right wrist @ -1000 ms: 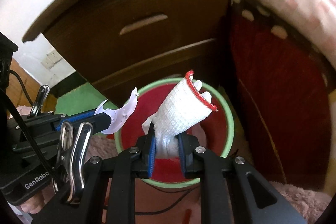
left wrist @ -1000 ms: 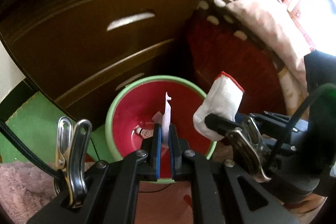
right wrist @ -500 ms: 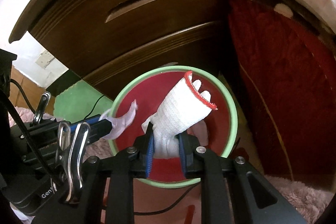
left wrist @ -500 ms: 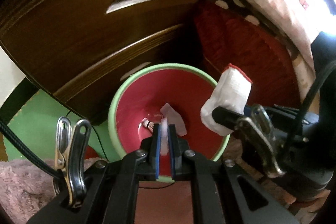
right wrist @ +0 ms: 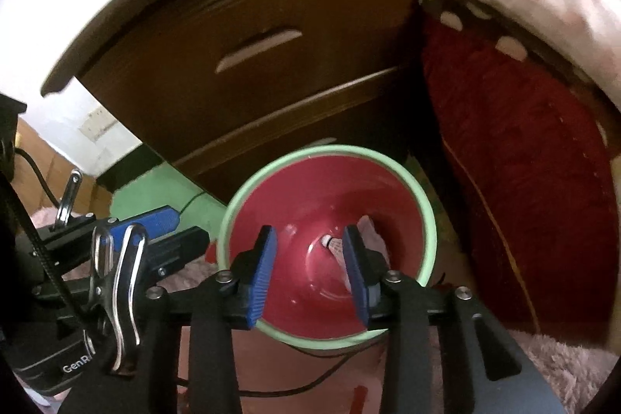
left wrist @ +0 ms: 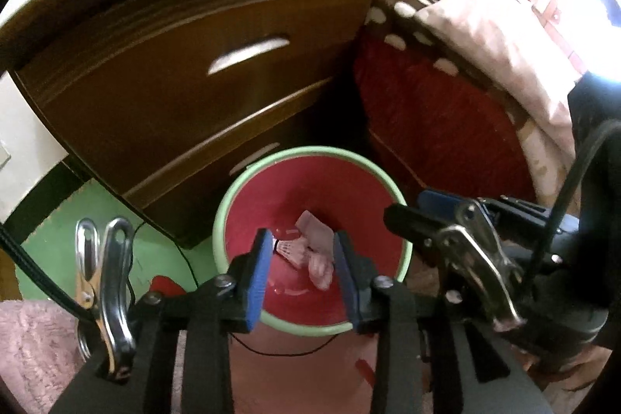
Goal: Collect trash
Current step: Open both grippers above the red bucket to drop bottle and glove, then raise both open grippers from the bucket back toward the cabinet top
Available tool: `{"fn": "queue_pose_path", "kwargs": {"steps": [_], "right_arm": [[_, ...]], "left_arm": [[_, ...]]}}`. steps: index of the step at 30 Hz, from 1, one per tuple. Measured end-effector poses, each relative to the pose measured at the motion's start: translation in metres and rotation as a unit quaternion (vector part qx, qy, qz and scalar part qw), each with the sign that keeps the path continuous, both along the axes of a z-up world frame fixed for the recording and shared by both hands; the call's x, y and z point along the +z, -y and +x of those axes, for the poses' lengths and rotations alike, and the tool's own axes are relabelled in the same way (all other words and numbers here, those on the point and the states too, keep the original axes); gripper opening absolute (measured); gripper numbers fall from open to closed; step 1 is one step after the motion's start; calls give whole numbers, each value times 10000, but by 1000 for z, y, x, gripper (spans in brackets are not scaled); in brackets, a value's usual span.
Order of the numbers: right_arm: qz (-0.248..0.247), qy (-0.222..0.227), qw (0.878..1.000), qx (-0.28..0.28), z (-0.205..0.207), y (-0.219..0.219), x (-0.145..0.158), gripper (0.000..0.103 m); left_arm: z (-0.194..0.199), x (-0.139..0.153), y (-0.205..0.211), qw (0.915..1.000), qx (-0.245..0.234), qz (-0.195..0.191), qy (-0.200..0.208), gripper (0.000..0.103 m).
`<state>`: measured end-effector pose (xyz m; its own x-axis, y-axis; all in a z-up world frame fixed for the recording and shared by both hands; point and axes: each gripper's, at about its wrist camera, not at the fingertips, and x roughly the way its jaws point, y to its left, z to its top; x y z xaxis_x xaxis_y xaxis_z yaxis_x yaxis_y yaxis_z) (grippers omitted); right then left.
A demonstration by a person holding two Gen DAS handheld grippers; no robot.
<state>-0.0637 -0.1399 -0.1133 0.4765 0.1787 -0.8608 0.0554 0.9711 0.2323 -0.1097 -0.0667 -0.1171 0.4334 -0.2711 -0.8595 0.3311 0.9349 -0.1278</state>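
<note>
Left claw (left wrist: 300,270) at bottom centre of its frame, blue pads parted after just opening, nothing between them; right claw (right wrist: 310,272) likewise spread and empty after just opening. Below both, round red plastic bin with pale green rim (left wrist: 233,196), white crumpled scraps (left wrist: 316,251) and small shuttlecock (right wrist: 334,246) lying at its bottom. Behind, dark brown wooden drawer cabinet (right wrist: 271,72) filling upper centre.

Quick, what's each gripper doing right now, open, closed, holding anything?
Left gripper: open, jaws just opened, nothing between them.
Right gripper: open, jaws just opened, nothing held; the glove lies in the bin.
</note>
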Motion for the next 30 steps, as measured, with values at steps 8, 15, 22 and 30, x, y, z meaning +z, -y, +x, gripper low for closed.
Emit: {"fn": "queue_pose_path", "kwargs": {"steps": [8,15,22,30], "right_arm": [[-135,565,9983,-66,-17,-5,39,38],[-53,1263,9918,-195,-33,-1,90,38],[-6,1857,9823,-261,-41,5,145,39],[-29,2378,9713,32,-38,-2,193,43]], "left_arm": [[-12,32,0,9994,-50,-137,308,34],[-22,73,-2,9968,-66,-272,753,34],[-25,125,-10,9913,9,-384,1257,34],[-16,174,-17,9852,161,-410,1654,34]]}}
